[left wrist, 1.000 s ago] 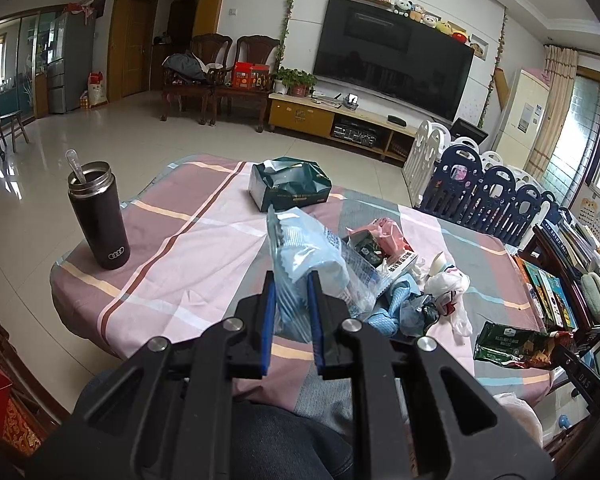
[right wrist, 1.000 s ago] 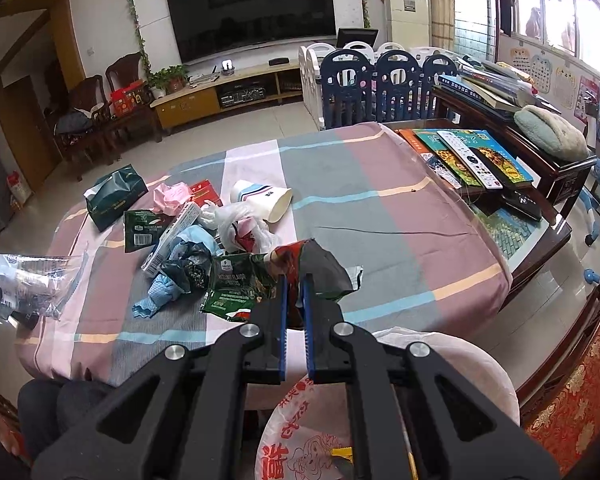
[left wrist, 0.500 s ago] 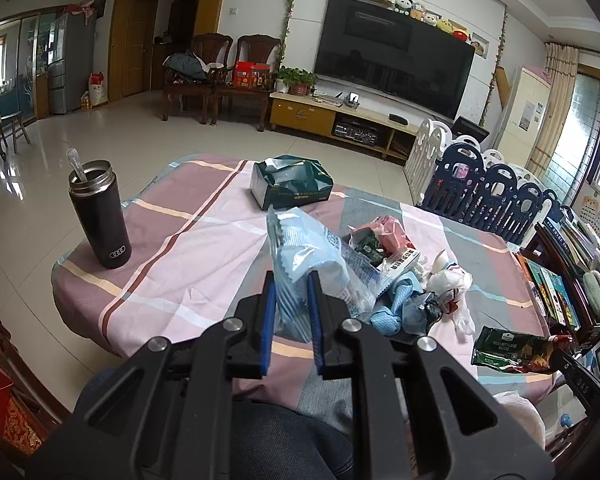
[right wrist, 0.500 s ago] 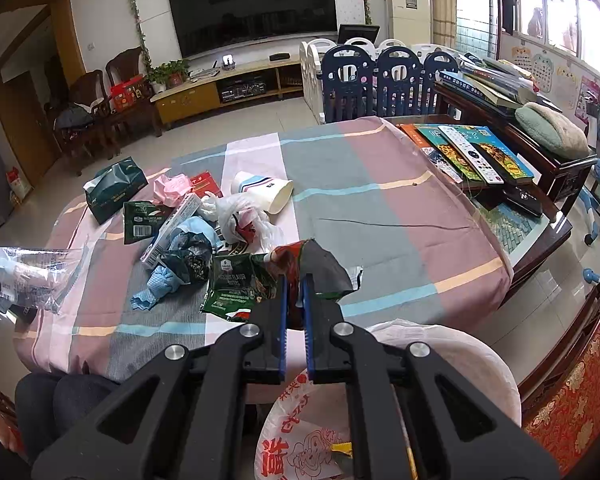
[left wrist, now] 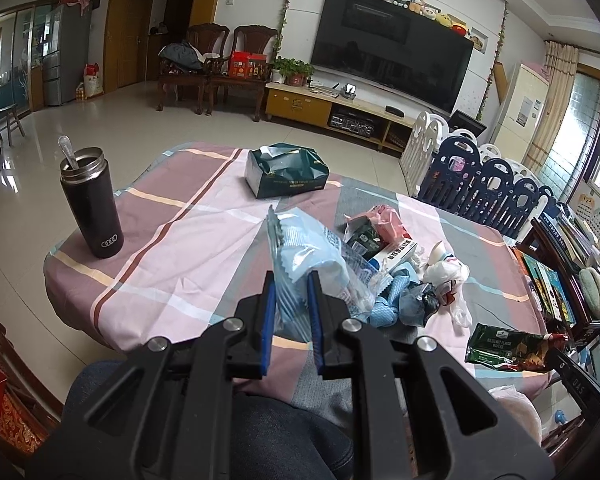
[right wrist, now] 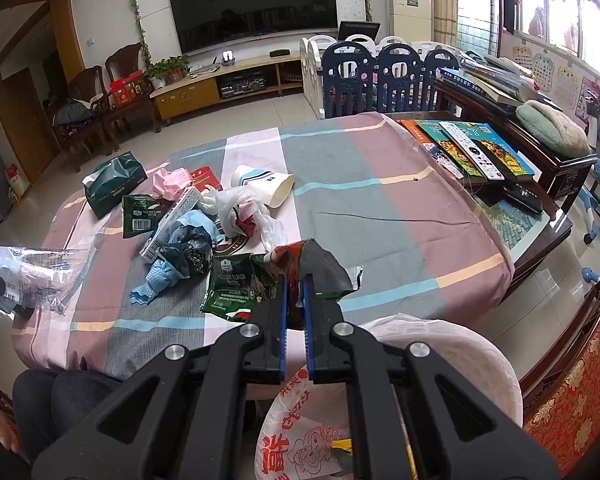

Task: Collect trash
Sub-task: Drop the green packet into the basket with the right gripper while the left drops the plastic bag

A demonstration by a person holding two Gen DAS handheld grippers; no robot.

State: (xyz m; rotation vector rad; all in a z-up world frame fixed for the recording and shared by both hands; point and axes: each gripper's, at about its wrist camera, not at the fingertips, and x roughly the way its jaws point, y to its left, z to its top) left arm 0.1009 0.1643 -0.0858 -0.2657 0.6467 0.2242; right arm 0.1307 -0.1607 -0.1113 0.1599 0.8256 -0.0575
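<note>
Trash lay heaped on the striped tablecloth. Left gripper pinched a clear blue plastic wrapper — right gripper was clamped on a torn green snack bag above the white bag.

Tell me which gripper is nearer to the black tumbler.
Left. The left gripper, shut on a clear blue wrapper, sits to the right of the black tumbler. The right gripper holds a green snack bag farther off.
</note>
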